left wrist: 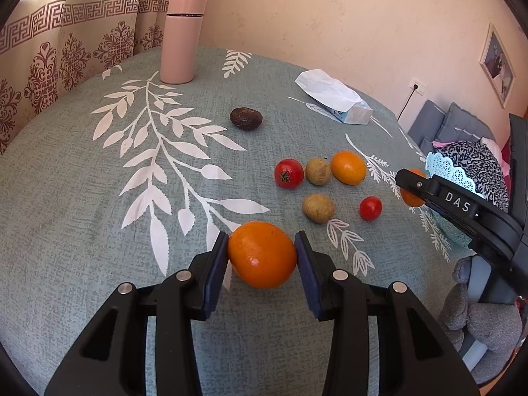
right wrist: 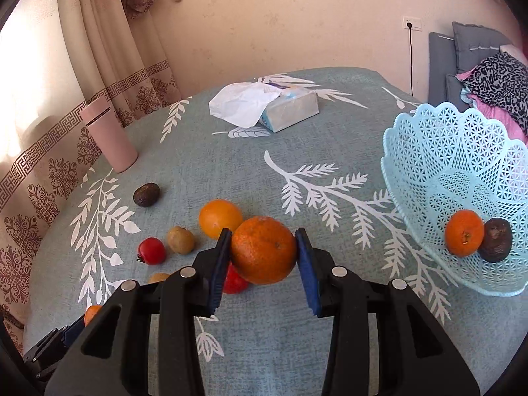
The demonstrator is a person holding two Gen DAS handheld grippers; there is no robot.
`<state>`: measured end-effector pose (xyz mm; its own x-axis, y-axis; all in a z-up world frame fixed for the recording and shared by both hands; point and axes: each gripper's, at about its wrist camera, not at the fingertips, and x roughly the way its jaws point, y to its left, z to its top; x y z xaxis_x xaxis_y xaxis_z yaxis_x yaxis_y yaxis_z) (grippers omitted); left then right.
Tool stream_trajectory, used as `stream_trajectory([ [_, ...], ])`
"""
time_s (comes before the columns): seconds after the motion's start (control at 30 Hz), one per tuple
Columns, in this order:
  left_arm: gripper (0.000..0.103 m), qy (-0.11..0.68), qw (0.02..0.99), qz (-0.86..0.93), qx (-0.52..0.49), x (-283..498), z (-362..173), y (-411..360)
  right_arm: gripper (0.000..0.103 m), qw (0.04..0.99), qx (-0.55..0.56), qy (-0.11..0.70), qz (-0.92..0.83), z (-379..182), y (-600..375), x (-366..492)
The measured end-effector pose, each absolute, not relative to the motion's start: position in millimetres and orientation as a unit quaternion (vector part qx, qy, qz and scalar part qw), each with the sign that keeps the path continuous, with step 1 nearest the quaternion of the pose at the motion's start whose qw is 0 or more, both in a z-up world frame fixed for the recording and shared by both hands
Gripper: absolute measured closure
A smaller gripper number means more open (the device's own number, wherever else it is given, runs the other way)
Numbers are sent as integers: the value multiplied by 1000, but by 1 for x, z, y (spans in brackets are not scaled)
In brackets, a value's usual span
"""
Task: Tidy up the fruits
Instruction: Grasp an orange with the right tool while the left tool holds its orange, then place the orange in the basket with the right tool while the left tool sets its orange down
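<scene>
— On the leaf-print surface (left wrist: 99, 198), what have your two hands got?

— My left gripper (left wrist: 262, 255) has its jaws pinching an orange (left wrist: 262, 254), pads pressed on both sides. My right gripper (right wrist: 264, 254) has its jaws clamped on a mandarin (right wrist: 264, 254) in the same way (its skin is rougher and darker).

— And the loose fruit?

— Seen from my left wrist: a big tomato (left wrist: 289, 173), two small brown fruits (left wrist: 318, 171) (left wrist: 318, 208), a yellow-orange citrus (left wrist: 348, 167) and a little tomato (left wrist: 370, 208), clustered together just beyond the orange. A dark avocado (left wrist: 246, 118) lies apart, farther back.

— Where's the basket?

— The pale blue basket (right wrist: 429, 151) stands to the right of my right jaws, near the surface's edge. Inside it sit another mandarin (right wrist: 464, 233) and a dark fruit (right wrist: 495, 239), touching each other.

— Anything else?

— A pink flask (left wrist: 181, 41) upright by the curtain, and a tissue pack (right wrist: 283, 109) at the far side.
</scene>
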<state>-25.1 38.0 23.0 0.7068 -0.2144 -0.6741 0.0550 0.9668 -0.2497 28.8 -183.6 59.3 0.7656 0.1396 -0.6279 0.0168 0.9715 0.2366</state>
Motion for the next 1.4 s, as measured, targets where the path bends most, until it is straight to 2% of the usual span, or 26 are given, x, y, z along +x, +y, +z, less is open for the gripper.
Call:
stream_trajectory([
  [0.3, 62, 372, 920, -74, -105, -26, 25, 37, 63, 938, 114, 327, 12, 71, -202, 19],
  [0.83, 62, 368, 921, -77, -100, -28, 26, 34, 61, 929, 170, 305, -125, 77, -308, 2],
  [0.87, 62, 368, 921, -77, -100, -28, 26, 34, 54, 928, 173, 304, -127, 77, -311, 2],
  [0.9, 62, 368, 921, -77, -100, -28, 26, 34, 37, 928, 178, 301, -132, 77, -314, 1],
  [0.93, 62, 367, 922, -77, -100, -28, 27, 34, 32, 928, 185, 292, -137, 78, -317, -2],
  [1.23, 62, 334, 936, -82, -78, -39, 41, 29, 29, 926, 211, 261, -172, 92, -337, -19],
  [1.4, 62, 312, 942, -116, -46, -48, 58, 9, 24, 923, 232, 241, -192, 102, -355, -29],
])
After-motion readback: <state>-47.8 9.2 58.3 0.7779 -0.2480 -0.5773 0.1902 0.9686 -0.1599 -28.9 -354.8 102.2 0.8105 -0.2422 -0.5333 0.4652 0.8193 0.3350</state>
